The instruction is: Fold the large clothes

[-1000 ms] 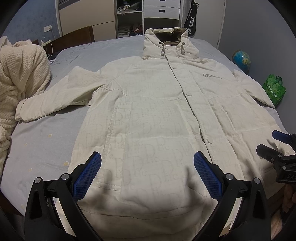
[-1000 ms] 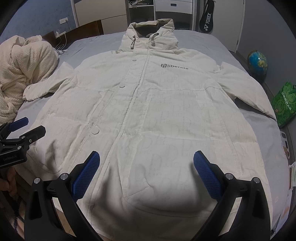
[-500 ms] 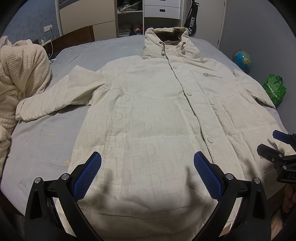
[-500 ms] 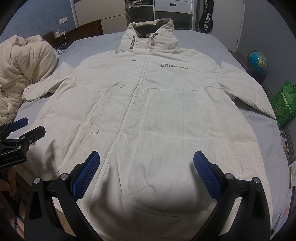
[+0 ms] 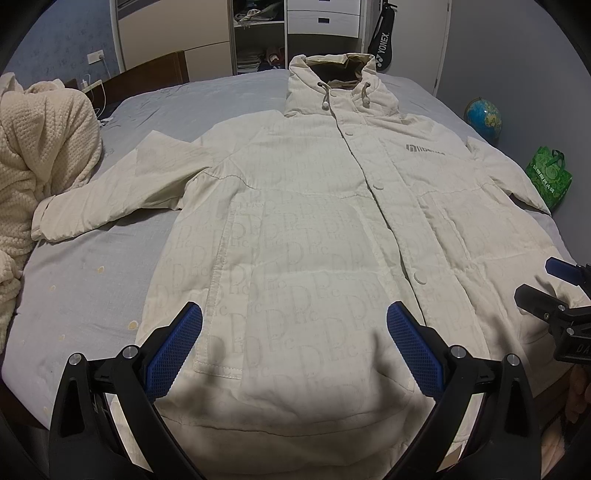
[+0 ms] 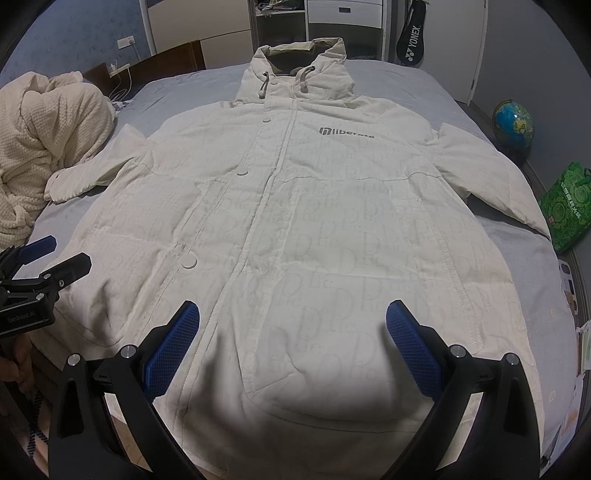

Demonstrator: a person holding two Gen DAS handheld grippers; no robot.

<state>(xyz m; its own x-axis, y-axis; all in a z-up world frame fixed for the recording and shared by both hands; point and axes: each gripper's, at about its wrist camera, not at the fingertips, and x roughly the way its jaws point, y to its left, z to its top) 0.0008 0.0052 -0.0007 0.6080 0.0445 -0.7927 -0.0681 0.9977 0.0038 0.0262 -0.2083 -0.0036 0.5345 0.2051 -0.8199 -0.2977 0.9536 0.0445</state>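
Observation:
A large cream hooded coat (image 5: 303,229) lies flat and buttoned on the bed, hood at the far end, both sleeves spread out; it also fills the right wrist view (image 6: 303,221). My left gripper (image 5: 294,347) is open and empty, hovering over the coat's lower left hem. My right gripper (image 6: 293,347) is open and empty over the lower right hem. Each gripper shows in the other's view: the right one at the right edge (image 5: 554,295), the left one at the left edge (image 6: 40,266).
The bed has a grey sheet (image 5: 85,280). A cream knitted blanket (image 5: 40,155) is heaped at the left. A globe (image 6: 514,123) and a green bag (image 6: 563,206) stand on the floor at the right. Wardrobe shelves (image 5: 258,33) stand behind the bed.

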